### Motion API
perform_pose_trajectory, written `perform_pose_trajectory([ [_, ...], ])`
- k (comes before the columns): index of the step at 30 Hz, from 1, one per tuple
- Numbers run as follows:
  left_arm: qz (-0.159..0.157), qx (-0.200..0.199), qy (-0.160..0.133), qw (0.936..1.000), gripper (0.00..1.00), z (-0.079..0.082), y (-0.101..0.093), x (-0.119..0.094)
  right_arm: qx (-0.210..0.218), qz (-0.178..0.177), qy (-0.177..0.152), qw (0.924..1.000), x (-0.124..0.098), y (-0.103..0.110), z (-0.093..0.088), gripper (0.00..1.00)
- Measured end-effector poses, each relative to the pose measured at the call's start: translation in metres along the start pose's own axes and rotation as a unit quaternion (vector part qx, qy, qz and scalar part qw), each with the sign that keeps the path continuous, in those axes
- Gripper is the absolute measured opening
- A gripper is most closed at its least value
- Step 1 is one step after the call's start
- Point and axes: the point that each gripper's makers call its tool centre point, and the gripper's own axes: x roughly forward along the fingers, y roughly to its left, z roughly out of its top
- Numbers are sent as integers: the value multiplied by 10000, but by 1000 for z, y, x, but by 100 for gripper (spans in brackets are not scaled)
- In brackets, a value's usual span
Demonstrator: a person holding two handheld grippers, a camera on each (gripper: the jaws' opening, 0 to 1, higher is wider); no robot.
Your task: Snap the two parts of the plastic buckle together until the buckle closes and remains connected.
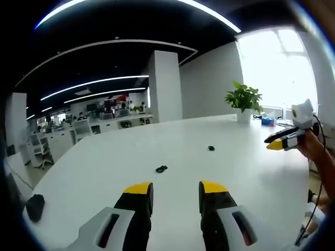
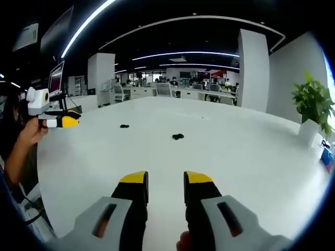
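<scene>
Two buckle parts [image 1: 161, 169] [image 1: 211, 148] were seen apart on the bench [image 1: 251, 172], at 12 o'clock. Left hand-held gripper [image 1: 176, 193] and right hand-held gripper [image 2: 165, 184] were held parted, empty.

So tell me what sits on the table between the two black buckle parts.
Nothing: in the left gripper view, bare white table separates the nearer buckle part from the farther buckle part. The right gripper view shows the same empty gap.

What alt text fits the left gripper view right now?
Two small black buckle parts lie apart on a white table, beyond the open, empty left gripper. The right gripper is at right, near a potted plant.
</scene>
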Motion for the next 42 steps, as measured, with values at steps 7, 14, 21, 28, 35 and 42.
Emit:
perform_pose_trajectory([
  [7, 13, -26, 26, 10000, 35, -2, 4, 4, 30, 50, -11, 10000, 4, 0, 1, 26],
  [14, 26, -33, -8, 10000, 35, 2, 8, 5, 11, 33, 21, 10000, 6, -4, 1, 26],
  [21, 15, 3, -24, 10000, 35, 8, 10, 9, -1, 35, 24, 10000, 10, -6, 5, 26],
  [28, -72, 24, -113, 9999, 35, 19, 9, 11, 23, 85, 0, 10000, 17, -10, 10, 26],
  [35, -221, 56, -165, 9996, 35, 23, 5, 17, 106, 90, -3, 9999, 18, -12, 12, 27],
  [42, -266, 103, -149, 9995, 36, 26, 4, 19, 149, 260, 21, 9995, 27, -14, 13, 27],
])
